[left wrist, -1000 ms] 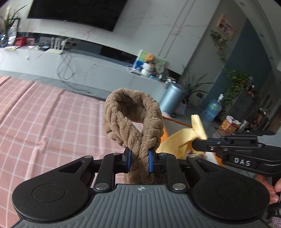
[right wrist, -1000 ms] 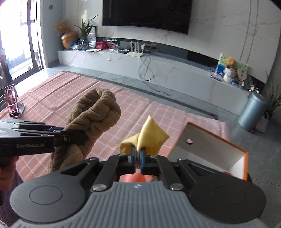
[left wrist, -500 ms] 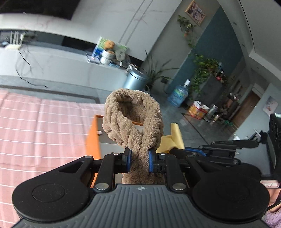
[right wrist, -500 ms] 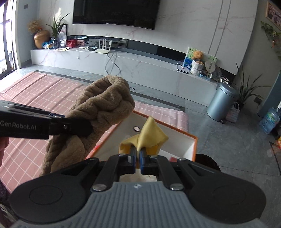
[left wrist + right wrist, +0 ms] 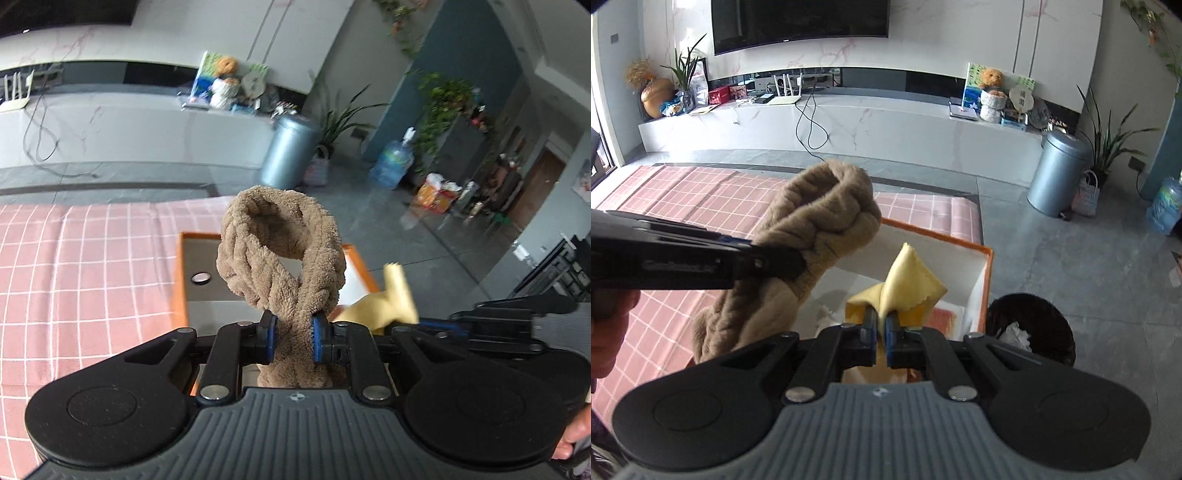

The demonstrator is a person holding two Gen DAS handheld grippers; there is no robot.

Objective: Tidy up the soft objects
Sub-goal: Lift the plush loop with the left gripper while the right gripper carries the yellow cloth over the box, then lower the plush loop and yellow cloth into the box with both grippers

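The left gripper [image 5: 294, 339] is closed narrowly on a brown braided plush band [image 5: 280, 254], whose loop stands up at twelve o'clock of the pads. The right gripper [image 5: 882, 341] is pinched almost completely shut on a yellow cloth [image 5: 908, 284], a corner of which stands up above the pads. Both items are held over an orange-rimmed white box [image 5: 985, 291] lying on a pink checked mat [image 5: 85, 266]. A second ago only the mat lay beneath the plush band; now the box is seen beneath it. A black bin [image 5: 1030, 328] at four o'clock of the box is shown only by the right wrist view.
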